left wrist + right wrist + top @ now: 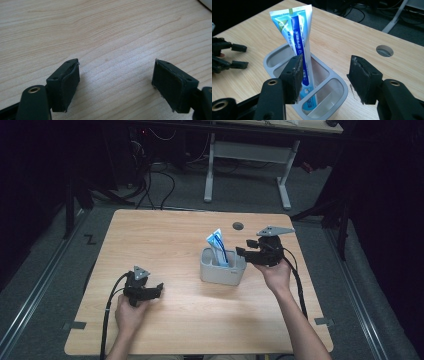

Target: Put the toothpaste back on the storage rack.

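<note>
On a wooden table (165,245), a grey divided holder (342,96) props a toothpaste tube (298,42) upright, just beyond the wide, empty right gripper (324,78) fingers, while the left gripper (116,82) rests apart, fingers wide and empty, over bare wood.

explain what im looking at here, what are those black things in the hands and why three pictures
A person sits at a wooden table and holds a two-jaw tool in each hand. The high view looks down on it all; the other two pictures come from cameras riding on each tool, looking along its black jaws. The left gripper rests low over bare wood, jaws open, holding nothing. The right gripper is beside a grey holder with compartments; its jaws are open with nothing between them. A blue and white toothpaste tube stands in the holder, leaning. A round hole sits near the table's far edge.
</note>
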`<state>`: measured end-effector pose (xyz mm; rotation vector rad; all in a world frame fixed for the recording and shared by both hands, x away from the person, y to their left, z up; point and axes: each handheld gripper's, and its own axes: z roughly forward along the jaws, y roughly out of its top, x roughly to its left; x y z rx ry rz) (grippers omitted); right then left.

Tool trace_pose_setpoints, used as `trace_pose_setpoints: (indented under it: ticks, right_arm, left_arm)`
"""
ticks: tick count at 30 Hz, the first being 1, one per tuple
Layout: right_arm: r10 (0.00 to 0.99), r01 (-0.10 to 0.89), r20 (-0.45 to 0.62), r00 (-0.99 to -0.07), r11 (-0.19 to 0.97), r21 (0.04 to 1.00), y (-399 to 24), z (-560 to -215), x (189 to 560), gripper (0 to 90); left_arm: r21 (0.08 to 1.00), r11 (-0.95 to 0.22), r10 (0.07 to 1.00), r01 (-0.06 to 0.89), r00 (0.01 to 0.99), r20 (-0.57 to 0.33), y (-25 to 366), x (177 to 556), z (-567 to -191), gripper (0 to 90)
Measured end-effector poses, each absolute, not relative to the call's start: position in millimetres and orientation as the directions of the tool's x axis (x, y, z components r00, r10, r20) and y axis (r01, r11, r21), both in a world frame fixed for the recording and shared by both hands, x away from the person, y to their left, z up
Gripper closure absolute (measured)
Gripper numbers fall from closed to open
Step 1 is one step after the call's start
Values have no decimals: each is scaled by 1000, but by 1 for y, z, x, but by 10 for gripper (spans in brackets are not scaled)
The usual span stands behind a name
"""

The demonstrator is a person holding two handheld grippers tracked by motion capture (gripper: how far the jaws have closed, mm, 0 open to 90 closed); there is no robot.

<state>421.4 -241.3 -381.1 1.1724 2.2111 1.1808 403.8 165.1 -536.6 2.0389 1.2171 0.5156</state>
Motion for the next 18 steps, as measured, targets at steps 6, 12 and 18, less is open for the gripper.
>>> trace_pose_setpoints:
  ticks: [6,12,18]
  right_arm:
    - [813,497,79,-576,272,824,-252,-382,411,454]
    - [821,491,76,-566,261,831,-261,-381,405,454]
    - [831,491,83,-550,241,837,-270,-379,399,458]
  left_arm:
    - [735,-317,877,600,480,-14,165,404,-537,223]
    - [735,-316,877,600,480,-14,165,404,-537,222]
    - [735,-317,877,600,480,-14,165,404,-537,223]
